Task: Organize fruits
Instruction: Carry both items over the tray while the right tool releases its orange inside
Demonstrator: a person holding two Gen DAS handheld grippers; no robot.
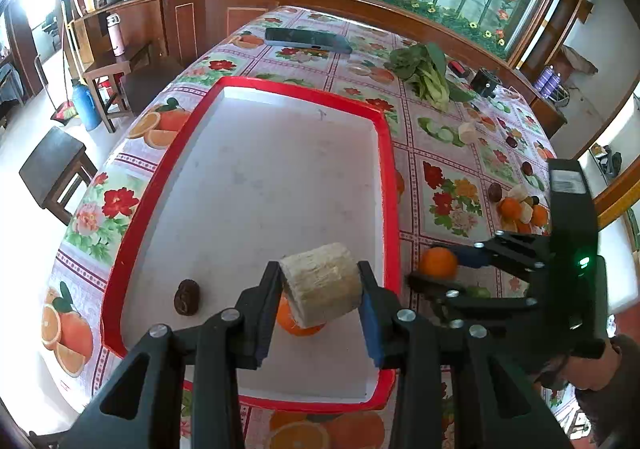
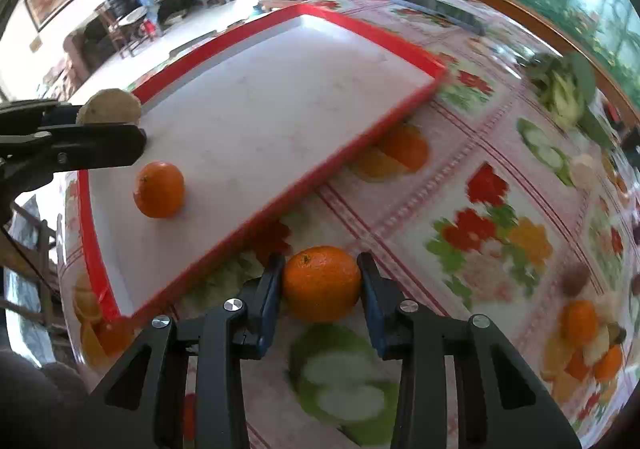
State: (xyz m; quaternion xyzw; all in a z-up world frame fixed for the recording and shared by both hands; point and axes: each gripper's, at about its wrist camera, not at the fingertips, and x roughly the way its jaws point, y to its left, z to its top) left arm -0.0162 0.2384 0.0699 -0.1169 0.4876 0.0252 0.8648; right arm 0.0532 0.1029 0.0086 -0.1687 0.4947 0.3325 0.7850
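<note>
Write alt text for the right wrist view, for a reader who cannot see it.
The right gripper holds an orange between its fingers above a floral tablecloth, just outside a red-rimmed white tray. Another orange sits in the tray, and at the left edge the left gripper grips a pale cylindrical chunk over it.

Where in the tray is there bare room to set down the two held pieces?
Most of the red-rimmed tray is bare, from its far rim down to mid-floor. Its near end is crowded by the dark fruit and an orange. The left claw holds the pale chunk there.
</note>
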